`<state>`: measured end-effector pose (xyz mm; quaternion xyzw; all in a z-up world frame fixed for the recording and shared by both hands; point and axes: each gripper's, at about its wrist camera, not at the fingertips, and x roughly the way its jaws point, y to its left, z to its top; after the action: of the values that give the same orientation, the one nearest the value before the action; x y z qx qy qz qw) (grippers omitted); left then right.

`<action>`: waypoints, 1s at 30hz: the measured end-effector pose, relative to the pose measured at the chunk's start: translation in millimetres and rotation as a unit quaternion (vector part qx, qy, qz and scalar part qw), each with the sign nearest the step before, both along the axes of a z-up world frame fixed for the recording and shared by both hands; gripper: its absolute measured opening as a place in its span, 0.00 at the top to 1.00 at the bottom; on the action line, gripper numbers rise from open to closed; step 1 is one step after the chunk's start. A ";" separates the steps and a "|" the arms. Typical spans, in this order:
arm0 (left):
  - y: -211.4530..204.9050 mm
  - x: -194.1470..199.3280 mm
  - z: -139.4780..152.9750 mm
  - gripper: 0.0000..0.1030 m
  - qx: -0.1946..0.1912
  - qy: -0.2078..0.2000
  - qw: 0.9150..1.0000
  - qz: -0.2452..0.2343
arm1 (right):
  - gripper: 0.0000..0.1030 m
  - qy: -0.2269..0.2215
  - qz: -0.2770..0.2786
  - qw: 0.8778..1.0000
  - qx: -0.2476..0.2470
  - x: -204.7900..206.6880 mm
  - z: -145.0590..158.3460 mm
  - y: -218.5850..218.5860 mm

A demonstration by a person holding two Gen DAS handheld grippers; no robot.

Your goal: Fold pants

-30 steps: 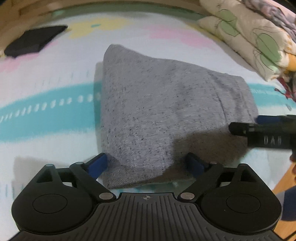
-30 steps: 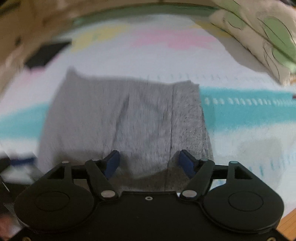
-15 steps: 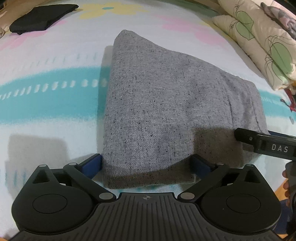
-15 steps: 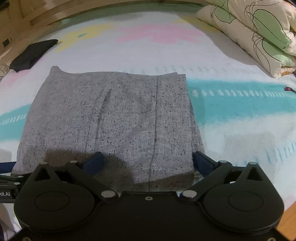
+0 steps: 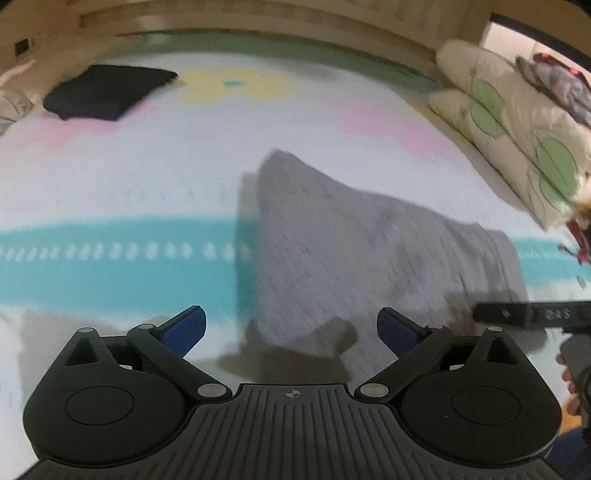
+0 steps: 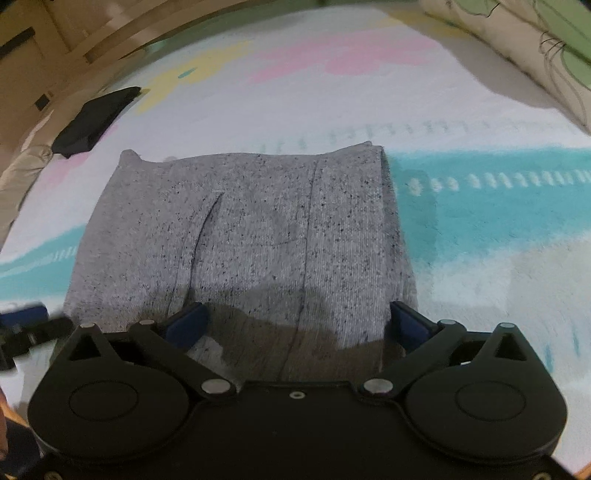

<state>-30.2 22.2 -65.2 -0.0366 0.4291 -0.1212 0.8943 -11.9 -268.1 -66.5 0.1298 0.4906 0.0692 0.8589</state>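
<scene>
The grey speckled pants (image 5: 354, 251) lie folded into a compact rectangle on the patterned bed sheet (image 5: 110, 192); they also show in the right wrist view (image 6: 251, 236). My left gripper (image 5: 291, 325) is open and empty, raised above the near edge of the pants. My right gripper (image 6: 295, 321) is open and empty over the near right part of the pants. The right gripper's tip (image 5: 524, 314) shows at the right of the left wrist view.
A folded black garment (image 5: 107, 90) lies at the far left of the bed; it also shows in the right wrist view (image 6: 92, 118). Floral pillows (image 5: 517, 136) are stacked at the far right. A wooden bed frame (image 5: 258, 22) runs along the back.
Both grippers have lifted and pulled back from the near edge of the folded pants. The left view is now higher and blurred from motion. The pants stay flat.
</scene>
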 end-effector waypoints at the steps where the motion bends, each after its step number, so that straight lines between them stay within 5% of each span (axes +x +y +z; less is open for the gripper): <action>1: 2.2 3.2 0.0 0.03 -0.001 0.002 1.000 0.005 | 0.00 0.001 0.002 1.000 0.006 2.3 -0.5 -1.8; 10: 1.9 29.5 -25.2 0.03 -0.020 0.048 0.999 -0.010 | 0.00 0.008 0.024 0.999 0.025 12.4 -2.6 -7.6; 15: -7.9 41.1 -34.6 0.02 -0.036 0.065 0.997 -0.033 | 0.00 -0.007 0.014 0.993 0.117 9.9 -9.0 -37.5; 20: -16.6 46.5 -38.9 0.01 -0.027 0.063 0.997 -0.042 | 0.00 -0.003 -0.056 0.950 0.308 10.0 -34.7 -89.0; 23: -20.0 49.1 -40.2 0.01 -0.023 0.059 0.997 -0.048 | 0.00 -0.006 -0.064 0.934 0.351 13.4 -44.3 -96.4; 30: -23.6 52.0 -40.7 0.01 -0.022 0.055 0.997 -0.048 | 0.00 -0.022 -0.027 0.953 0.301 27.2 -35.6 -75.0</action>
<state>21.8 -1.4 -105.9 -0.0421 0.4762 -0.1712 0.8615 15.3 -343.1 -102.1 0.3935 0.4246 0.1936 0.7920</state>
